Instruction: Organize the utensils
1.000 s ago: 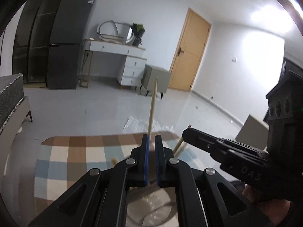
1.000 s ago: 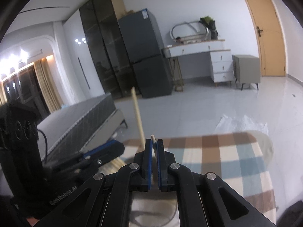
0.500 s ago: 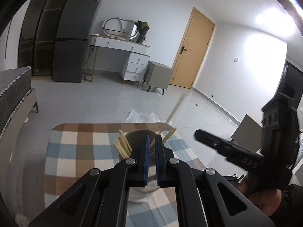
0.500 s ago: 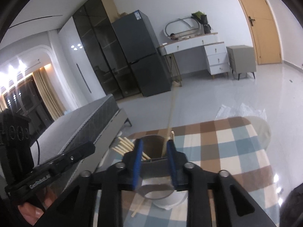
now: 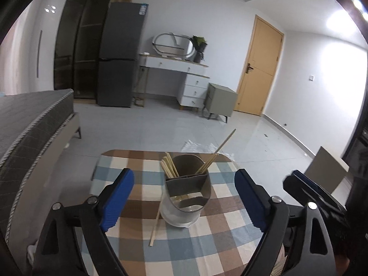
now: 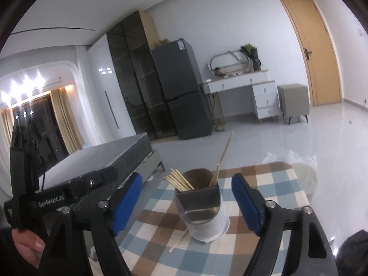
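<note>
Left wrist view: the left gripper [image 5: 184,195] has its blue-padded jaws spread wide and opening further, with nothing pressed between the pads. Beyond the gap between them stands a holder [image 5: 186,193], a grey divided cup seated in a white base, upright on a table [image 5: 128,248] covered in a blue, brown and cream check cloth. A bundle of chopsticks [image 5: 169,168] leans toward the left in the holder's rear compartment. A longer stick [image 5: 218,153] leans out of it toward the right, rising well above the rim. One loose chopstick [image 5: 156,224] lies flat on the cloth, its far end touching or just beside the holder's left base. At the right edge, the right gripper [image 5: 306,191] shows as a dark shape. Right wrist view: the right gripper [image 6: 186,200] also has its blue pads wide apart and opening, gripping nothing, with the holder [image 6: 202,209] framed beyond the gap. The left gripper [image 6: 76,193] sits at the lower left, a hand [image 6: 25,243] partly visible below it. Behind the table are a pale floor, a bed [image 6: 110,156], a dark fridge [image 6: 181,87], a white dresser [image 6: 253,94] and a wooden door [image 6: 312,46].
</note>
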Demonstrator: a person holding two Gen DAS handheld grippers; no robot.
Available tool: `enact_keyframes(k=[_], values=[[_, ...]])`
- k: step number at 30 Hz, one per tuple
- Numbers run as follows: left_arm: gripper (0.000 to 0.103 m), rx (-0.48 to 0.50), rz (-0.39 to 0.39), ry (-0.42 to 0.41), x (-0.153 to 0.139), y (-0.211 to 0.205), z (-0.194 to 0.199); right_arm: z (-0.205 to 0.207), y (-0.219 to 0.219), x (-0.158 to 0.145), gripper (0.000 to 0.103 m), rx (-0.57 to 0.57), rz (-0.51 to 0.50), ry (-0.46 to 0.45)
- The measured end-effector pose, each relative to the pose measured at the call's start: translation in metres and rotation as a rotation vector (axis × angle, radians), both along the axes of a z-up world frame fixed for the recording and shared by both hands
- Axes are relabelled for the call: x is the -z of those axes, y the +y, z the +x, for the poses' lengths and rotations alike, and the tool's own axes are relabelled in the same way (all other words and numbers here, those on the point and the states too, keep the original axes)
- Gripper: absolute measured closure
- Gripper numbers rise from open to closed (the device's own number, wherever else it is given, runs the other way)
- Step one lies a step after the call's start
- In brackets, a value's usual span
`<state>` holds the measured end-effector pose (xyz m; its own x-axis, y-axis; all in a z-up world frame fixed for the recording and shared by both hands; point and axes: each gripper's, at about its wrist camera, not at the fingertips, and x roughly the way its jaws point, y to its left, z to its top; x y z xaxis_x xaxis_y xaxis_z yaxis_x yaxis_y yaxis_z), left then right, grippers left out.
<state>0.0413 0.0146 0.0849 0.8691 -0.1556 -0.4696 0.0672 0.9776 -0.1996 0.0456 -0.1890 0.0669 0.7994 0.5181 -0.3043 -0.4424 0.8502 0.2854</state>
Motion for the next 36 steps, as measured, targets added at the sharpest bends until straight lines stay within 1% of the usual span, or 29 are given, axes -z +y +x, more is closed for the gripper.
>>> enact_keyframes(k=[2,4,5,10,11,14,18,23,36], values=[[0.011,-0.027,0.007,-0.018,0.0,0.001,-0.01,-0.01,0.001,-0.001,0.017,0.001,-0.01,-0.026],[0.004,-0.049,0.018,-0.038,0.001,0.001,-0.019,-0.019,0.001,-0.001,0.013,0.006,-0.016,-0.048],[0.002,-0.057,0.025,-0.044,0.001,0.0,-0.021,-0.02,0.0,-0.001,0.012,0.008,-0.018,-0.055],[0.001,-0.079,0.04,-0.063,0.004,0.001,-0.033,-0.036,0.0,-0.001,0.007,0.02,-0.015,-0.091],[0.001,-0.084,0.041,-0.063,0.006,0.002,-0.034,-0.039,0.0,-0.001,0.004,0.024,-0.013,-0.102],[0.001,-0.091,0.051,-0.067,0.007,0.002,-0.034,-0.047,0.0,-0.001,0.001,0.033,-0.012,-0.127],[0.001,-0.091,0.064,-0.071,0.01,-0.001,-0.037,-0.056,0.001,0.0,0.0,0.029,-0.013,-0.138],[0.001,-0.098,0.07,-0.07,0.013,-0.001,-0.042,-0.057,0.0,0.002,0.0,0.032,-0.014,-0.126],[0.001,-0.093,0.078,-0.059,0.014,-0.004,-0.046,-0.061,-0.003,0.001,0.0,0.035,-0.012,-0.132]])
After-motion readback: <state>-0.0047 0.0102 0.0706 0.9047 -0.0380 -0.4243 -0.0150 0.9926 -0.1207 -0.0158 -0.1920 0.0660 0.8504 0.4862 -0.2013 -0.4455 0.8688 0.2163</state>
